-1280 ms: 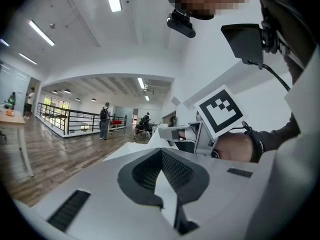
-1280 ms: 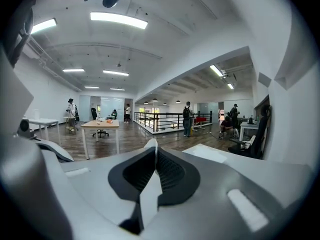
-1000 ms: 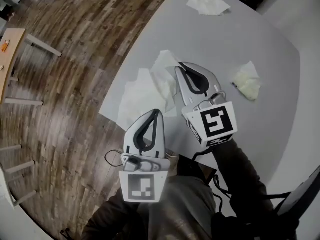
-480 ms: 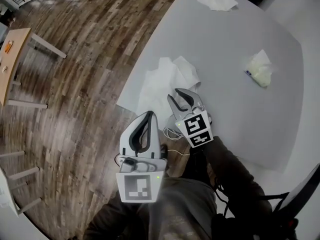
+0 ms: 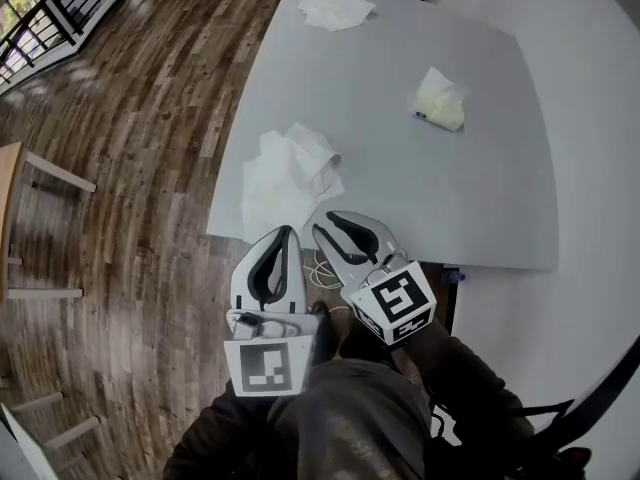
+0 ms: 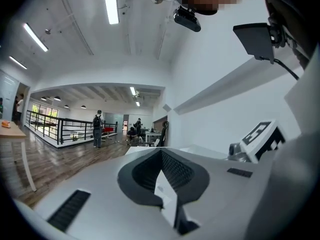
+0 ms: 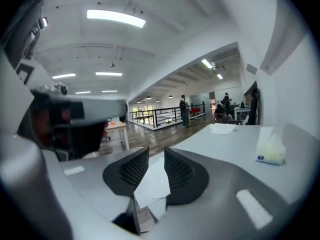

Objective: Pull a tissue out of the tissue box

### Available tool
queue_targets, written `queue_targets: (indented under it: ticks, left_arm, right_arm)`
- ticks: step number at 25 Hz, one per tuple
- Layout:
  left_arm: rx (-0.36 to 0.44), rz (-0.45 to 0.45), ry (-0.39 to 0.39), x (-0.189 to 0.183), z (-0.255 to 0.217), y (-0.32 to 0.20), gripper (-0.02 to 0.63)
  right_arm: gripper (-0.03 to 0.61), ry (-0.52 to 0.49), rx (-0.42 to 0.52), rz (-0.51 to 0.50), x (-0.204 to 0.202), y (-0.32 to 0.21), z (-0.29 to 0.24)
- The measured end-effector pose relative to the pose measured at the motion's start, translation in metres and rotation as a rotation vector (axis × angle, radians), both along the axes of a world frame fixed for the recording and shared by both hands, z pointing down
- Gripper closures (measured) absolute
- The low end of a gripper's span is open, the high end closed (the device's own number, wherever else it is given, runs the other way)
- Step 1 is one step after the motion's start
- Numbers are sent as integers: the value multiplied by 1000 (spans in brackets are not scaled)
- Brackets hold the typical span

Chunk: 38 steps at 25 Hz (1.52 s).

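"Locating the tissue box (image 5: 440, 108) first," says the student, "where on the table (image 5: 480, 208) does it stand?"

"On the table's far right part, upright and well in from every edge. A tissue (image 5: 433, 80) stands up out of its top. The right gripper view shows the same box on the table's right side."

"And the loose white sheets?"

"A crumpled pile of tissues (image 5: 290, 173) lies by the table's near left corner and reaches close to the near edge. A second heap (image 5: 335, 8) lies at the table's far edge, well apart from the box."

"How do the tongs stand?"

"The left gripper (image 5: 283, 234) is just off the table's near left corner, over the wooden floor (image 5: 130, 168). Its tips are together and nothing is clamped between them. The right gripper (image 5: 328, 226) is just beside it, with its tips at the table's near edge, near the crumpled pile. Its jaws are opening and stand apart, and the pads press on nothing. White shows through the gap. Whether that white is a sheet or the bare tabletop cannot be told."

"Is either tool near the box?"

"No. Both are at the table's near edge, well apart from it."
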<state>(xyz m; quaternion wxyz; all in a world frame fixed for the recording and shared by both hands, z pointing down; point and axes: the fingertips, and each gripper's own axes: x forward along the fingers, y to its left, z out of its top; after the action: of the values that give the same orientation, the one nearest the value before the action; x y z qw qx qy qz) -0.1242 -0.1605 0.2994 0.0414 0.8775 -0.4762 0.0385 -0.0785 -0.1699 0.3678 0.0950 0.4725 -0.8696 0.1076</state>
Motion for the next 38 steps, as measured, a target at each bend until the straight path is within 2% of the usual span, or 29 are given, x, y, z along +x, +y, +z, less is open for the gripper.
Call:
queue_targets:
  ticks: [7, 11, 15, 20, 27, 38]
  left_arm:
    - [70, 159, 34, 60, -31, 25, 615]
    - [121, 208, 86, 87, -56, 49, 615]
    - [173, 290, 88, 117, -78, 94, 615]
    - [201, 366, 66, 137, -93, 143, 615]
    - [251, 427, 72, 148, -116, 185, 615]
    - [276, 457, 75, 152, -127, 218, 615]
  right_arm:
    - [488, -143, 111, 185, 58, 61, -103]
    - [535, -175, 157, 309, 92, 99, -130]
    - [569, -171, 197, 395, 112, 141, -146]
    - [575, -150, 246, 447, 119, 186, -162]
    - [577, -119, 307, 503, 128, 226, -185]
    - [577, -104, 340, 505, 127, 252, -199]
